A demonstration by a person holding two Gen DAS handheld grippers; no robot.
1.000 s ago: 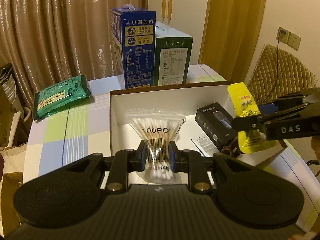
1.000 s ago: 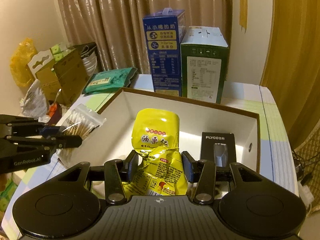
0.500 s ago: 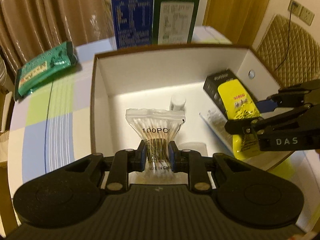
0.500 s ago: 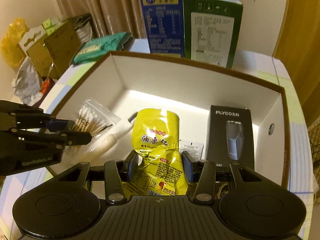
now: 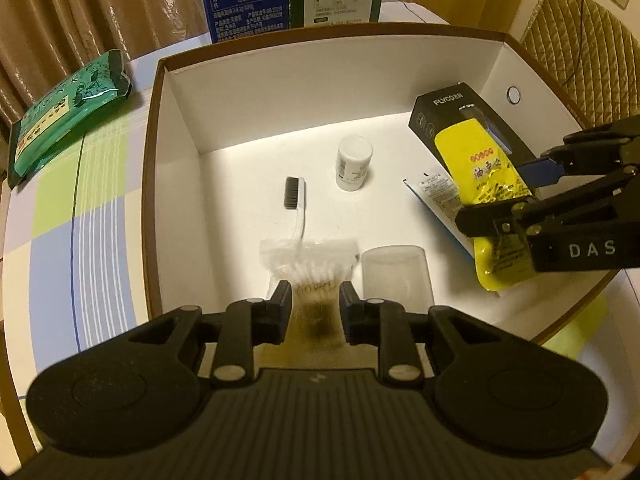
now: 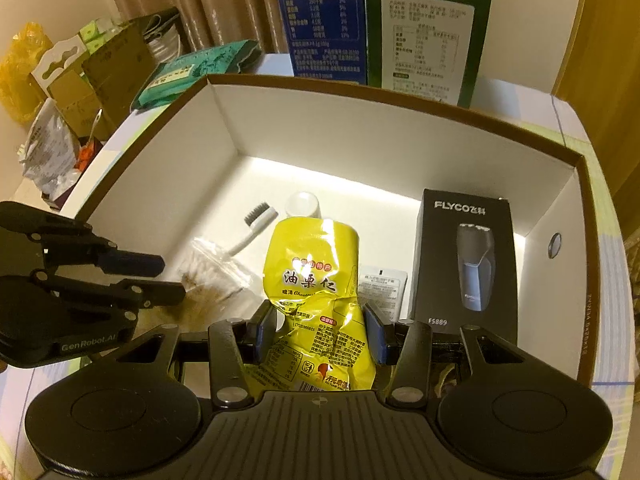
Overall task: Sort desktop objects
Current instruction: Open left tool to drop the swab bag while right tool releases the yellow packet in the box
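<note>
Count on inspection — one open box (image 5: 176, 128) with brown rim. Inside it: one toothbrush (image 5: 295, 204), one small white bottle (image 5: 354, 163), one clear plastic cup (image 5: 396, 276), one black shaver carton (image 6: 466, 264), one white sachet (image 6: 382, 286), one bag of cotton swabs (image 5: 310, 258), one yellow snack pouch (image 6: 316, 300). On the worktop (image 5: 60, 216) outside — two upright cartons, one blue (image 6: 322, 20), one green (image 6: 426, 28); one green packet (image 5: 66, 110). Hand-held grippers: two.
</note>
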